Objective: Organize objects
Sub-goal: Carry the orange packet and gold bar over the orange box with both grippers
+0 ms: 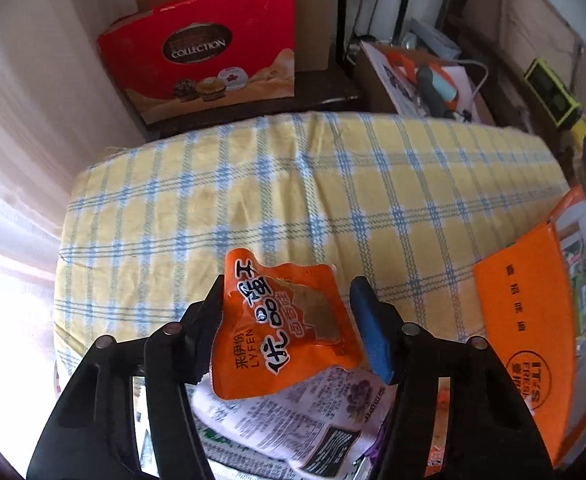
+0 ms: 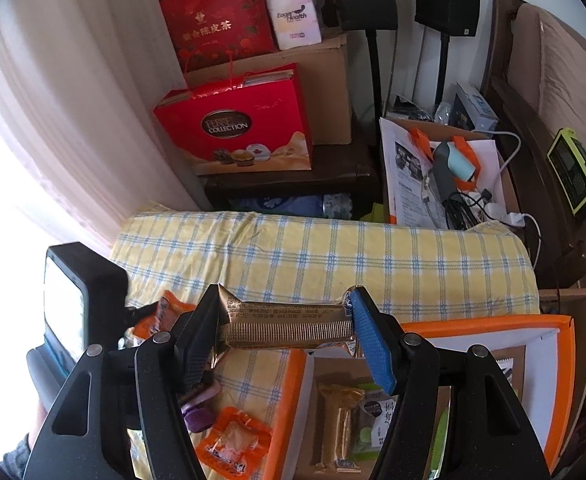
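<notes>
In the left wrist view my left gripper [image 1: 289,286] is shut on an orange snack packet [image 1: 281,328]. The packet is crumpled between the black and blue fingers, above a white and purple packet [image 1: 293,412]. In the right wrist view my right gripper [image 2: 285,300] is shut on a gold-wrapped bar [image 2: 289,324], held crosswise by its ends. It hangs over the edge of an orange-rimmed box [image 2: 489,326], which holds another gold bar [image 2: 341,424] and a green packet [image 2: 367,436]. A second orange packet [image 2: 229,444] and a purple one [image 2: 197,414] lie on the cloth.
A yellow and blue checked cloth [image 1: 293,184] covers the surface. Behind it stand a red gift bag [image 2: 237,128] and cardboard boxes. A carton of cables and papers [image 2: 445,176] is at the back right. A curtain hangs on the left.
</notes>
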Demonstrator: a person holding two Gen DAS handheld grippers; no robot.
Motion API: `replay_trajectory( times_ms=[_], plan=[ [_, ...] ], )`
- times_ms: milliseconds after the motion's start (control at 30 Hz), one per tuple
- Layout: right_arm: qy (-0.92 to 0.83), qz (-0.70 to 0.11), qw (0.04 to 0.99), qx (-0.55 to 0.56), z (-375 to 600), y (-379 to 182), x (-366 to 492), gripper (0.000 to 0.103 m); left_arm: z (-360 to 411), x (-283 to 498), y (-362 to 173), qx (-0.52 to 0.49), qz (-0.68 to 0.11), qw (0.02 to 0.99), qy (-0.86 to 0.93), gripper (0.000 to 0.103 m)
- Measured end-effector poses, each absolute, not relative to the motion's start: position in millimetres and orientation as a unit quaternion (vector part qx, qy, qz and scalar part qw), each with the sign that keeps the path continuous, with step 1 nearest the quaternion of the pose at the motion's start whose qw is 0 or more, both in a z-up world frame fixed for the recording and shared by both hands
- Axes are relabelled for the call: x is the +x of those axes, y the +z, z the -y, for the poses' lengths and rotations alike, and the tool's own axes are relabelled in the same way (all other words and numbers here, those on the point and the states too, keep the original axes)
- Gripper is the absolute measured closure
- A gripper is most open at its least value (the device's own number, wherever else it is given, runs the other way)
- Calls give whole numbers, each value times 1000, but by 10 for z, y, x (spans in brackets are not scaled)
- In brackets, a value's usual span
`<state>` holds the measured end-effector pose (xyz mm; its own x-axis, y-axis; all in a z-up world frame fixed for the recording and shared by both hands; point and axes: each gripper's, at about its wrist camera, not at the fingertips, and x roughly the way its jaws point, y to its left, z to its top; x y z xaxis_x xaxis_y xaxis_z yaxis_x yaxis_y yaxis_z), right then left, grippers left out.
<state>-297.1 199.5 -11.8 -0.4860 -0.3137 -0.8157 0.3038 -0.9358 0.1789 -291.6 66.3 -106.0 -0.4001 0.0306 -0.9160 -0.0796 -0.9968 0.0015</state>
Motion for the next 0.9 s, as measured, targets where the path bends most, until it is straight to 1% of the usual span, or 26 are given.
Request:
replay_trajectory(
  times_ms=[167, 433, 900],
  plan=[
    [-864, 3, 178, 471, -2002, -74, -2919, 37, -568, -2851, -849, -529, -9, 36, 848, 49],
    [-870, -3, 171, 463, -2059, 36, -2781, 37, -583, -2698, -466, -505, 13, 58, 861, 49],
    [-881, 3, 141, 451, -2519, 190, -2492, 37, -1007, -2442, -35, -477, 19, 104, 872, 49]
  ],
)
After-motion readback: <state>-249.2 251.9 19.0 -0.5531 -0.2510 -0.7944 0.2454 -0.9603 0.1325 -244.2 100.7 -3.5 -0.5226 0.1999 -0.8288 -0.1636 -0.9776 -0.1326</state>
